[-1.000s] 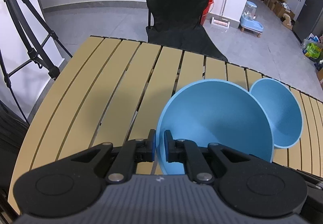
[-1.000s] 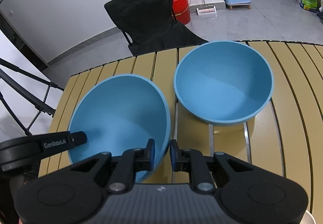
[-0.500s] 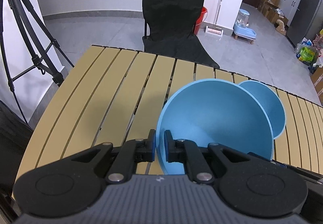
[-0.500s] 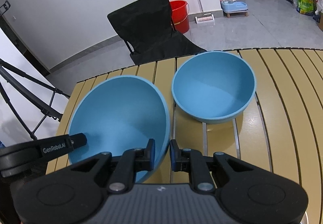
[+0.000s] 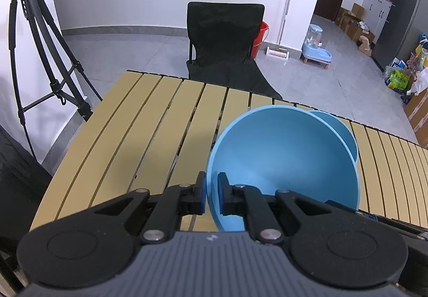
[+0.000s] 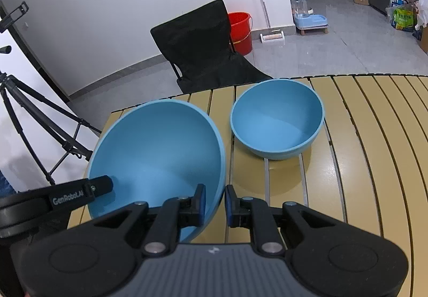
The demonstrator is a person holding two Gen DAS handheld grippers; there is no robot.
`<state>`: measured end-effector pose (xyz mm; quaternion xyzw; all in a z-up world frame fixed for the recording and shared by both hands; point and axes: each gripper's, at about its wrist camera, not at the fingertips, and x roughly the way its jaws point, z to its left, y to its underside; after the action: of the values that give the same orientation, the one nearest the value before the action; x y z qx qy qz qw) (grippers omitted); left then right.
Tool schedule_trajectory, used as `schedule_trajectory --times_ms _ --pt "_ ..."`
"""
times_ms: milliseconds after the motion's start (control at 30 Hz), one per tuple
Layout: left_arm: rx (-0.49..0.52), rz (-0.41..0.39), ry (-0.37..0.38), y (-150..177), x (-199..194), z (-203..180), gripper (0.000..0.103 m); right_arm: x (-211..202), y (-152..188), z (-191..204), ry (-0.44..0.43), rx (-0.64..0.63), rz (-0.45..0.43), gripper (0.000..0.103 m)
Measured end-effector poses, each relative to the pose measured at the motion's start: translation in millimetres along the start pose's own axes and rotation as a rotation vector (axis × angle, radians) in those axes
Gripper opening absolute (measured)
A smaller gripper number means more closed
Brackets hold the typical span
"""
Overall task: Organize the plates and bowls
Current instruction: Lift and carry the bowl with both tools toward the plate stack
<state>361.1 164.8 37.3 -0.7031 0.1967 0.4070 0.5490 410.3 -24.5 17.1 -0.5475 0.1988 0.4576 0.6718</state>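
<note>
Both grippers hold one large blue bowl (image 5: 283,163) tilted above the slatted table. My left gripper (image 5: 211,195) is shut on its left rim. My right gripper (image 6: 215,206) is shut on its right rim; the bowl also shows in the right wrist view (image 6: 157,152). The left gripper's finger (image 6: 80,192) shows at the bowl's far rim in that view. A smaller blue bowl (image 6: 276,118) stands upright on the table beyond and to the right. In the left wrist view it (image 5: 339,128) is mostly hidden behind the held bowl.
The tan slatted table (image 5: 149,120) stretches left of the bowls and also to their right (image 6: 374,136). A black folding chair (image 5: 224,40) stands past its far edge. A tripod (image 5: 40,51) stands off the left side.
Both grippers have risen and pulled back with the large bowl. The small bowl now looks farther away and more hidden behind the held bowl in the left wrist view.
</note>
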Motion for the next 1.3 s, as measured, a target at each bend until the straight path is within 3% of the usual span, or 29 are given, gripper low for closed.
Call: schedule_trajectory --times_ms 633,1100,1300 --pt "-0.02 -0.067 0.002 46 -58 22 0.009 -51 36 14 -0.022 -0.042 -0.052 0.014" --pt "-0.098 -0.118 0.067 84 -81 50 0.009 -71 65 25 -0.048 -0.072 -0.086 0.014" --pt "-0.12 -0.149 0.059 104 -86 59 0.009 -72 78 30 -0.054 -0.09 -0.088 0.013"
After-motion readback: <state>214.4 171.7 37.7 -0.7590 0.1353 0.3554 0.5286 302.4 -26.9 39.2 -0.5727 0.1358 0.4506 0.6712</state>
